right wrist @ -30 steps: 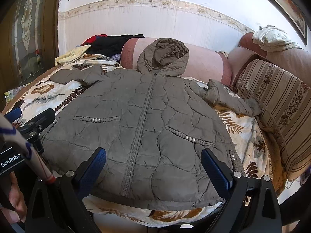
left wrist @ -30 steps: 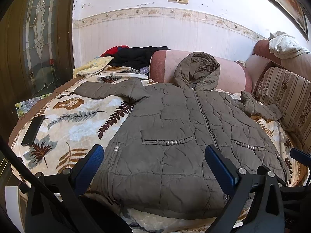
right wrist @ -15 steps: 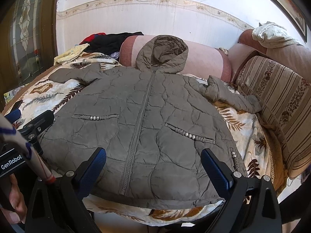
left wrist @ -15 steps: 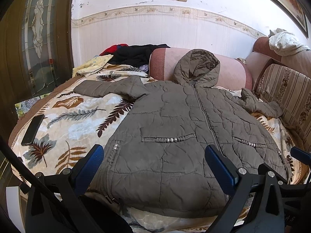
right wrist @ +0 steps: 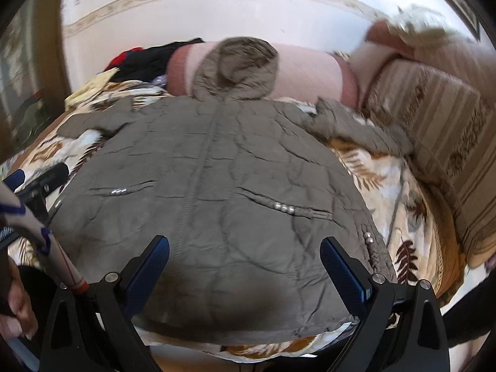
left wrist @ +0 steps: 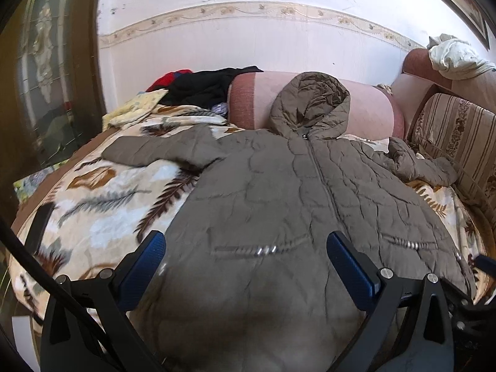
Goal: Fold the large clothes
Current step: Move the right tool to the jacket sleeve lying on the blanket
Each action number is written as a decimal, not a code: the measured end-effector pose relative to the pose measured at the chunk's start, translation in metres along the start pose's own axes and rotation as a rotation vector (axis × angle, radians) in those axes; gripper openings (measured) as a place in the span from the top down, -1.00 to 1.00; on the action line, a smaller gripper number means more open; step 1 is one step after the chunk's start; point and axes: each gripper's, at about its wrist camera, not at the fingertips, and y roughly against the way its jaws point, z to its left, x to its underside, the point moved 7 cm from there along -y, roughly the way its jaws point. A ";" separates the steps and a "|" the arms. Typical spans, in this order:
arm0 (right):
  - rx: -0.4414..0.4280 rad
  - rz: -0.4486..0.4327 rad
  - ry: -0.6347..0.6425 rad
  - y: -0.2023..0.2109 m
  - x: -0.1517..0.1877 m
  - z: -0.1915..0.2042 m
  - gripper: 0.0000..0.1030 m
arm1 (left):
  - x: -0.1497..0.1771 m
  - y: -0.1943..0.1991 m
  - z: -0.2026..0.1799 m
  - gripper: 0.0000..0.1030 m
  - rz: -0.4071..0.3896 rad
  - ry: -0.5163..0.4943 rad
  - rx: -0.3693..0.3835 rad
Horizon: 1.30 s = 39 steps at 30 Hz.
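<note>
One jacket (left wrist: 279, 204) lies flat on one bed (left wrist: 102, 214), two sleeves spread, hood on one bolster (left wrist: 365, 108). Two tongs, left (left wrist: 246, 257) and right (right wrist: 245, 262), hover released, empty.

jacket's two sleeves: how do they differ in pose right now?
The left-side sleeve lies stretched out nearly straight across the leaf-print blanket, pointing toward the door side. The right-side sleeve is bunched and bent, angled down toward the striped cushion, its cuff close to it. The left-side sleeve looks flatter; the right-side one is crumpled near the shoulder. Both are olive, quilted and unfolded, and neither gripper holds them.
</note>
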 end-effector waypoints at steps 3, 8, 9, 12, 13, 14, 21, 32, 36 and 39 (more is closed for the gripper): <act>0.006 0.027 -0.069 -0.009 -0.002 -0.023 -0.93 | -0.020 -0.032 -0.019 -1.00 0.028 -0.021 0.039; 0.042 0.127 -0.182 -0.022 0.006 -0.061 -0.93 | -0.024 -0.094 -0.038 -1.00 0.043 -0.072 -0.001; 0.057 0.139 -0.197 -0.022 0.008 -0.066 -0.93 | -0.019 -0.103 -0.038 -1.00 0.070 -0.091 -0.016; 0.077 0.166 -0.214 -0.018 0.015 -0.070 -0.93 | -0.009 -0.119 -0.039 -1.00 0.171 -0.095 0.035; 0.075 0.164 -0.218 -0.015 0.015 -0.070 -0.93 | -0.010 -0.118 -0.038 -1.00 0.176 -0.092 0.046; 0.072 0.166 -0.224 -0.010 0.015 -0.069 -0.94 | -0.010 -0.116 -0.037 -1.00 0.170 -0.093 0.051; 0.016 0.115 -0.204 0.019 0.000 -0.049 -0.93 | -0.018 -0.088 -0.013 -1.00 0.067 -0.097 0.009; -0.086 0.051 -0.151 0.050 -0.017 -0.027 -0.94 | -0.027 -0.084 -0.007 -1.00 0.063 -0.018 -0.010; -0.111 0.035 -0.187 0.049 -0.021 -0.046 -0.94 | -0.033 -0.079 -0.027 -1.00 0.071 -0.048 -0.006; -0.116 0.049 -0.225 0.037 -0.029 -0.061 -0.94 | -0.047 -0.079 -0.043 -1.00 0.054 -0.059 0.003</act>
